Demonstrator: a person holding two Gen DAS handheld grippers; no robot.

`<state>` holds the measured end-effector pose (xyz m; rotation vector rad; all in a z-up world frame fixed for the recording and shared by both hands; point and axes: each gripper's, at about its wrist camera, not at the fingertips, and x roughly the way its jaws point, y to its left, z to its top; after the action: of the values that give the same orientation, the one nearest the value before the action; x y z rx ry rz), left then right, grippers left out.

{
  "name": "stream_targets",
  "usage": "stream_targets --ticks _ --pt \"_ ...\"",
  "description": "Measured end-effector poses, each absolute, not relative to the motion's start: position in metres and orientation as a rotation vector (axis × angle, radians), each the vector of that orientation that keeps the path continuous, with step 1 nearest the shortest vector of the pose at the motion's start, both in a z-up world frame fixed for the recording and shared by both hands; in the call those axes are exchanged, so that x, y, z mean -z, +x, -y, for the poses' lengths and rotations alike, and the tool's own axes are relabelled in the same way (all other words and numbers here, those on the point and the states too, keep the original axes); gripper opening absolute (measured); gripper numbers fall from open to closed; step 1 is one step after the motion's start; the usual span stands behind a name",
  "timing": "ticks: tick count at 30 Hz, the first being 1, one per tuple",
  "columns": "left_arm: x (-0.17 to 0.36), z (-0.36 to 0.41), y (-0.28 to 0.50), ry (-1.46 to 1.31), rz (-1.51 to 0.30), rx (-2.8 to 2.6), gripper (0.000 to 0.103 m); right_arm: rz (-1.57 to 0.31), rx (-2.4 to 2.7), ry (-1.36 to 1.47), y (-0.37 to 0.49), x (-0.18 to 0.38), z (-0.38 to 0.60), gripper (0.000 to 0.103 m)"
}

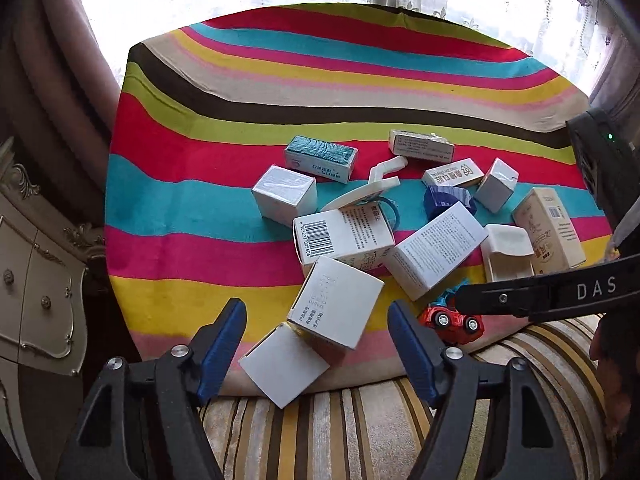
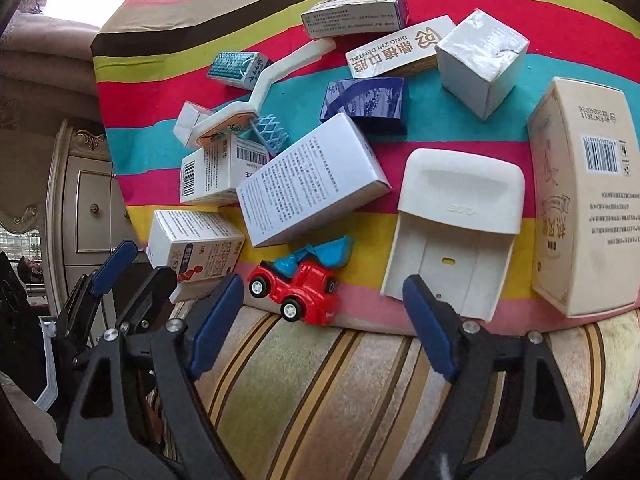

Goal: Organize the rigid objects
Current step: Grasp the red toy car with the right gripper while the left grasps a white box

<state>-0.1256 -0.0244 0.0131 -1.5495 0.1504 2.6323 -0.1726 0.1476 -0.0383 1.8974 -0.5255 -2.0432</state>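
Rigid objects lie heaped on the striped cloth (image 1: 168, 184) in front of you: mostly small cartons, plus a few plastic pieces. Nearest your left claw (image 1: 316, 344) is a plain white box (image 1: 282, 368), tilted and hanging over the cloth's near edge onto the striped upholstery (image 1: 360, 432). At its 1 o'clock a taller white carton (image 1: 334, 306) leans against it, and beyond that lies a barcode carton (image 1: 344, 238).

In the right wrist view, a red toy car (image 2: 300, 290) sits on the cloth's near edge, a blue plastic piece (image 2: 320, 258) touching its back. At the car's 12 o'clock lies a white box with fine print (image 2: 308, 182); at its 3 o'clock, a cream plastic holder (image 2: 452, 232); further right, a tall cream carton (image 2: 588, 216). Beyond are a dark blue box (image 2: 364, 104), a silver-topped cube (image 2: 480, 60), a dental-branded box (image 2: 396, 54) and a white angled plastic piece (image 2: 276, 76).

Your left claw stands open with nothing pinched; the plain white box lies between its blue pads (image 1: 222, 352), towards 12 o'clock, apart from both. Your right claw (image 2: 320, 328) is open too, empty, with the toy car between and just beyond its tips at 12 o'clock. The holder's near corner sits just behind its right fingertip.
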Motion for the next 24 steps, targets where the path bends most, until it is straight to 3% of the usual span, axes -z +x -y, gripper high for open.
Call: stream_targets --ticks 5,7,8,9,13,15,19,24 --pt "-0.009 0.018 -0.129 -1.521 -0.201 -2.627 0.071 0.493 2.059 1.916 -0.181 0.046 -0.136 0.072" --pt "-0.008 0.017 -0.131 -1.520 -0.204 -2.629 0.060 0.481 2.088 1.916 -0.183 0.046 -0.134 0.067" --pt "-0.006 0.017 -0.131 -1.523 -0.191 -2.625 0.049 0.472 2.103 1.918 -0.184 0.046 -0.134 0.062" --pt "-0.005 0.019 -0.132 -1.527 -0.175 -2.620 0.048 0.477 2.112 1.915 -0.185 0.046 -0.134 0.061" --pt "-0.004 0.023 -0.129 -1.514 -0.131 -2.632 0.046 0.425 2.142 1.896 -0.188 0.043 -0.123 0.059" --pt "-0.006 0.029 -0.127 -1.504 -0.092 -2.647 0.046 0.405 2.125 1.877 -0.186 0.042 -0.116 0.036" --pt "-0.004 0.037 -0.125 -1.511 -0.012 -2.649 0.045 0.481 2.116 1.838 -0.177 0.043 -0.121 0.031" --pt "-0.005 0.033 -0.124 -1.501 -0.038 -2.648 0.045 0.539 2.094 1.897 -0.178 0.053 -0.126 0.031"
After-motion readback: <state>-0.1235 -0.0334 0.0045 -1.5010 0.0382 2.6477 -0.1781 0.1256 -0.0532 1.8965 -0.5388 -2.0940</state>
